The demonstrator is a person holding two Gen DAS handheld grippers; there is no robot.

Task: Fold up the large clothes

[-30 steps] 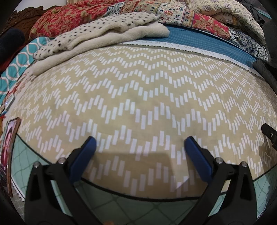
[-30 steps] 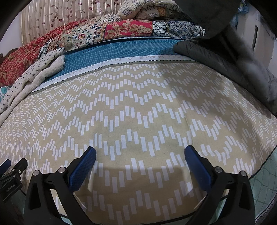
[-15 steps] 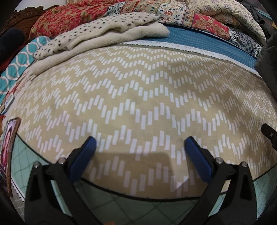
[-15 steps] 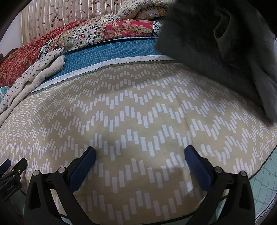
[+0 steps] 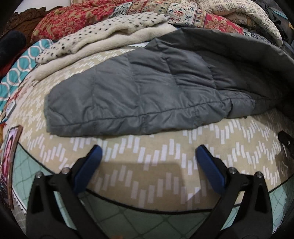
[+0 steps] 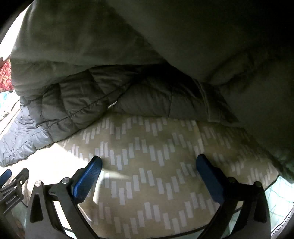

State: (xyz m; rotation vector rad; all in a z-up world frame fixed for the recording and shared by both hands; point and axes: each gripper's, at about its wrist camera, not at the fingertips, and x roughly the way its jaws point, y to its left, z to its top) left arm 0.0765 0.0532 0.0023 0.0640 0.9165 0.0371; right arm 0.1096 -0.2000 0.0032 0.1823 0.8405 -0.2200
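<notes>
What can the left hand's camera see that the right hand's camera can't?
Only the left wrist view: a framed picture at the bed's edge, a carved wooden headboard, and the whole spotted cream blanket.

Only the right wrist view: a dark fold of the grey quilted garment hanging close over the lens and hiding most of the room.

Both: the garment lying on the beige zigzag sheet, and open blue-padded fingers, the left gripper in one, the right gripper in the other.

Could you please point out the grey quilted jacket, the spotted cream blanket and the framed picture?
grey quilted jacket (image 5: 143, 95), left wrist view, quilted middle.
spotted cream blanket (image 5: 110, 35), left wrist view, spotted top.
framed picture (image 5: 9, 156), left wrist view, its face.
</notes>
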